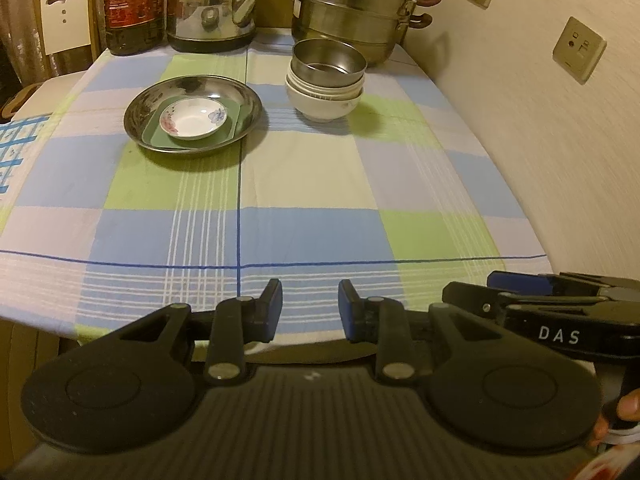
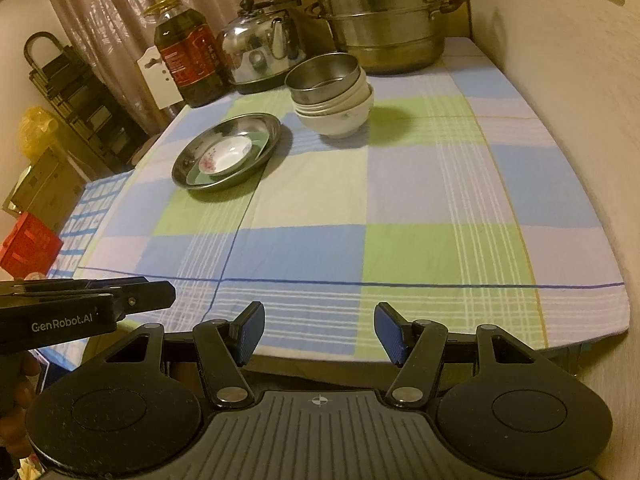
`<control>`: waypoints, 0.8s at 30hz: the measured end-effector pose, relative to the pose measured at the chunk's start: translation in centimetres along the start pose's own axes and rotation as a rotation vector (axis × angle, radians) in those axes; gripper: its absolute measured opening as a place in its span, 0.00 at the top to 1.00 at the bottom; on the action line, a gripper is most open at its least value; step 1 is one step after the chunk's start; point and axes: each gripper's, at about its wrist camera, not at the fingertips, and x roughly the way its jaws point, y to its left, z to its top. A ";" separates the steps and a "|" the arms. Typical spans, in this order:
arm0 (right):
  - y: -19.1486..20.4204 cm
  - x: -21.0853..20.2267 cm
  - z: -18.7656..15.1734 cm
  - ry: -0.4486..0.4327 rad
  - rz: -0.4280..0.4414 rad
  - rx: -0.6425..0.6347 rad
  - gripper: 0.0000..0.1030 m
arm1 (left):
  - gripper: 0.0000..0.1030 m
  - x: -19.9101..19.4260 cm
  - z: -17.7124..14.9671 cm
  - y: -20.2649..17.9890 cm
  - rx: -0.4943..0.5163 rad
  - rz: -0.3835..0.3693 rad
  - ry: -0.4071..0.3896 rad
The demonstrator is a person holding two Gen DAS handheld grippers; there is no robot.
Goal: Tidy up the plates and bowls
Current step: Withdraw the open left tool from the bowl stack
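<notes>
A steel plate (image 1: 148,106) (image 2: 188,152) lies on the checked tablecloth; a green square plate (image 1: 236,118) (image 2: 262,140) lies in it, with a small flowered white dish (image 1: 193,118) (image 2: 225,156) on top. To its right, white bowls (image 1: 324,100) (image 2: 340,114) stand stacked, with a steel bowl (image 1: 328,60) (image 2: 323,76) nested on top. My left gripper (image 1: 310,306) hangs over the table's near edge, open, nothing between its blue pads. My right gripper (image 2: 319,330) is beside it over the same edge, open wider and empty. Each shows at the edge of the other's view.
At the back stand an oil bottle (image 1: 134,4) (image 2: 188,60), a steel kettle (image 1: 212,8) (image 2: 260,48) and a stacked steamer pot (image 1: 352,8) (image 2: 384,20). A wall (image 1: 540,100) with sockets runs along the table's right side. A chair back (image 1: 66,16) stands far left.
</notes>
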 end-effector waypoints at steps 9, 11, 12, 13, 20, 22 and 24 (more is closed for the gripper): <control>0.8 0.5 -0.2 0.018 0.003 -0.015 0.41 | 0.74 -0.1 -0.2 0.7 -0.011 0.005 0.009; 0.9 0.7 -0.1 0.021 0.002 -0.015 0.41 | 0.74 0.1 -0.1 0.8 -0.012 0.002 0.009; 0.9 0.8 -0.1 0.022 0.000 -0.014 0.41 | 0.74 0.1 0.0 0.8 -0.012 0.002 0.008; 0.9 0.9 0.0 0.022 -0.001 -0.013 0.41 | 0.74 0.2 0.1 0.9 -0.011 0.001 0.008; 1.0 1.6 1.0 0.014 -0.013 -0.004 0.41 | 0.74 1.1 1.4 1.4 0.001 -0.014 0.007; 0.9 1.9 1.3 0.012 -0.018 0.004 0.41 | 0.74 1.6 1.9 1.6 0.008 -0.021 0.008; 0.8 2.2 1.7 0.012 -0.026 0.015 0.41 | 0.74 2.1 2.6 1.8 0.016 -0.029 0.011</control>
